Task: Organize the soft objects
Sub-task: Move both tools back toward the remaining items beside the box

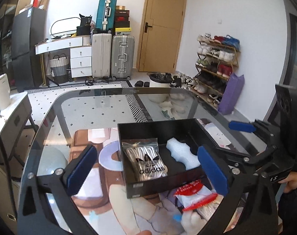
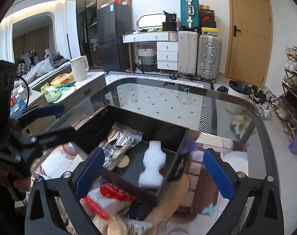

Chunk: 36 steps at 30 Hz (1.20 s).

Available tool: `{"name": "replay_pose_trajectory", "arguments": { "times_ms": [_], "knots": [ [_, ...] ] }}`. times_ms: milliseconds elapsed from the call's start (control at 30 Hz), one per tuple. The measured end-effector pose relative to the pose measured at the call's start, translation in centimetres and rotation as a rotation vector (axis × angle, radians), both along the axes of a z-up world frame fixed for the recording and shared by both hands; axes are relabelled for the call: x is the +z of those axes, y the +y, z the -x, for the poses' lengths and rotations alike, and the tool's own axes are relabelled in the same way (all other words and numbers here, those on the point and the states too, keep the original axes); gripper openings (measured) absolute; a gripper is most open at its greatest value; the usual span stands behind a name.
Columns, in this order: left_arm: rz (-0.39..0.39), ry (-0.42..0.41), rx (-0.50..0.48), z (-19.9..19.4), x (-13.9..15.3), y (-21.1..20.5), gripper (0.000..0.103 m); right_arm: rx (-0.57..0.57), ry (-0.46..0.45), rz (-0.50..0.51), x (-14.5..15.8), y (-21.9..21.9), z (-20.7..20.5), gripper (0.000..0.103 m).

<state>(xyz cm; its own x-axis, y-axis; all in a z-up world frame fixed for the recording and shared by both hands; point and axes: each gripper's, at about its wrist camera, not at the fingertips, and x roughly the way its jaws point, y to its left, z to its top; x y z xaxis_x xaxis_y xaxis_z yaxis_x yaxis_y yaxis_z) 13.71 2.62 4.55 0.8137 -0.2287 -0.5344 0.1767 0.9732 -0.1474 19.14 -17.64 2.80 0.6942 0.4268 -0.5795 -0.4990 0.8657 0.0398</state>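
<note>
Glass worktop (image 1: 101,105) with a printed mat on it fills your view, and a bedroom with suitcases, a door and a shoe rack lies beyond.

You are partway through, by the look of it. The black box (image 1: 160,126) sits at centre and already holds two items: the zip bag of adidas laces (image 1: 146,161) on its 9 o'clock side and the white foam piece (image 1: 182,153) on its 3 o'clock side. Still outside is the red-and-white packet (image 1: 195,196), lying on the mat just beside the box's near wall, at 6 o'clock from it. In the right wrist view a pale, blurred item shows below that packet; you cannot tell what it is, so more may be left to sort.

Your left hand-held gripper (image 1: 146,168) is released, with nothing between its blue pads. Your right hand-held gripper (image 2: 154,173) is also spread wide and carries nothing; it hangs over the near corner of the box (image 2: 174,174) and the packet (image 2: 109,197).

For room: the packet sits tight against the box wall, so come at it from 6 o'clock. The far half of the worktop, toward 12 o'clock, looks bare up to its dark rounded edge. Both tools crowd the same spot, so watch for contact between them.
</note>
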Motion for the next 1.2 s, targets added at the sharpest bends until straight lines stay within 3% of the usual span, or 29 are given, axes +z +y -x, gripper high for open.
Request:
{"name": "replay_pose_trajectory", "arguments": {
  "times_ms": [133,333,667,1200],
  "knots": [
    [0.019,0.014,0.018,1.7,0.0,0.9,0.103,-0.001,0.013,-0.001,0.0,-1.1,1.8,0.103],
    [-0.021,0.023,0.05,3.8,-0.4,0.9,0.103,0.004,0.035,0.021,-0.9,-1.5,4.2,0.103],
    [-0.033,0.064,0.092,5.8,-1.6,1.1,0.103,0.04,0.093,0.083,-4.3,-0.9,7.0,0.103],
    [-0.068,0.124,0.039,8.0,-3.3,-0.4,0.103,0.086,0.114,0.182,-6.8,1.3,8.6,0.103]
  ]
}}
